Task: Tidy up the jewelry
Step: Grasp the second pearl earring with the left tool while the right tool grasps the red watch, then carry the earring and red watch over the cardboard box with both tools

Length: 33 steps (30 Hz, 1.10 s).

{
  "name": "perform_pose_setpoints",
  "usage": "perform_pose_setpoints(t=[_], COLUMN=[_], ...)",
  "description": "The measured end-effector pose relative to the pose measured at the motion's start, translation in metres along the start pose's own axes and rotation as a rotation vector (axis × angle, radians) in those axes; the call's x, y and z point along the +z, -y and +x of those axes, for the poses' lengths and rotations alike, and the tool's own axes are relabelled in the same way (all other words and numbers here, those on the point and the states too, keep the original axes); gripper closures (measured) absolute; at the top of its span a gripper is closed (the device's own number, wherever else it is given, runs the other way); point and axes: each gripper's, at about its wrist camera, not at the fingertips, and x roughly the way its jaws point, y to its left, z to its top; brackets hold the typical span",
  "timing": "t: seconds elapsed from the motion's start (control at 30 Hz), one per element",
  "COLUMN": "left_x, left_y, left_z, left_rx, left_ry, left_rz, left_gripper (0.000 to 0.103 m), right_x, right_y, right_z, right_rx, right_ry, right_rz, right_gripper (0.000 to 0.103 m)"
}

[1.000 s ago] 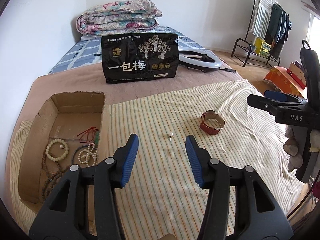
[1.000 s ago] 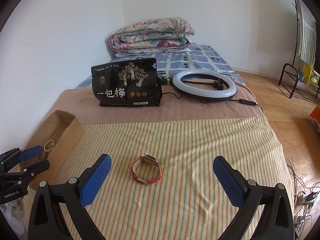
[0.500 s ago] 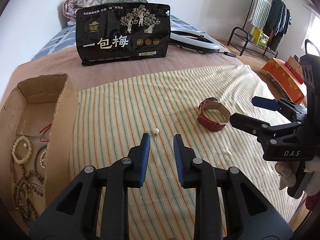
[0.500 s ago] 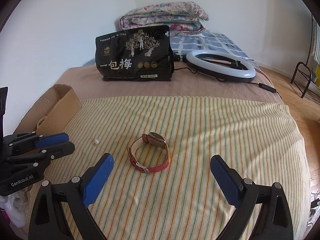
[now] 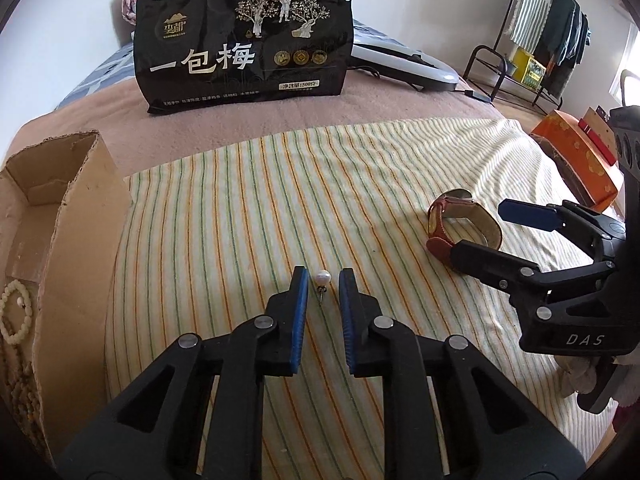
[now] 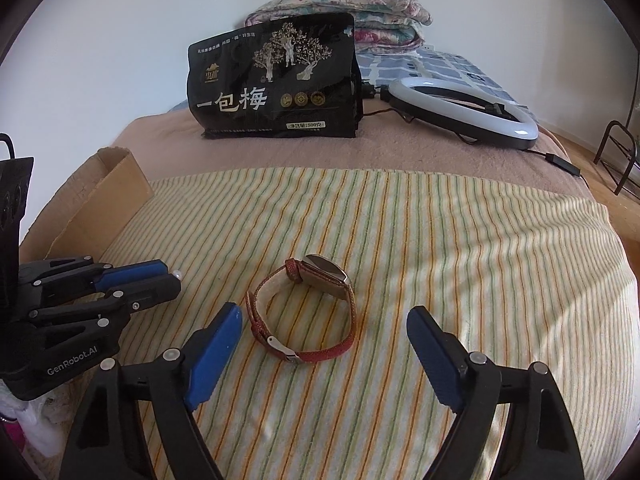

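Observation:
A small pearl stud earring (image 5: 322, 279) lies on the striped cloth between the tips of my left gripper (image 5: 323, 280). Its jaws stand narrowly apart on either side of the earring, not closed on it. The pearl also shows in the right wrist view (image 6: 177, 275) beside the left gripper (image 6: 160, 276). A red-strap watch (image 6: 304, 308) lies on the cloth just ahead of my right gripper (image 6: 324, 320), which is wide open and empty. The watch also shows in the left wrist view (image 5: 460, 224), with the right gripper (image 5: 488, 232) around it.
A cardboard box (image 5: 68, 216) at the left holds bead bracelets (image 5: 16, 316). A black snack bag (image 5: 244, 40) stands at the back. A ring light (image 6: 464, 112) lies behind it. An orange box (image 5: 580, 160) sits off the bed's right side.
My left gripper has moved forward and down and narrowed its jaws around the pearl earring. My right gripper has moved closer to the watch, still wide open.

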Motion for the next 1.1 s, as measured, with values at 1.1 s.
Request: perform_pose_setpoints(t=[1.1], left_x=[-0.002], left_y=[-0.001], left_z=[-0.019], left_rx=[0.002], left_ry=[0.025], left_rz=[0.013], left_gripper=[0.096], right_x=[0.002], right_y=[-0.01], right_z=[-0.015], right_rx=[0.008], right_ry=[0.007], right_rz=[-0.027], right_gripper=[0.045])
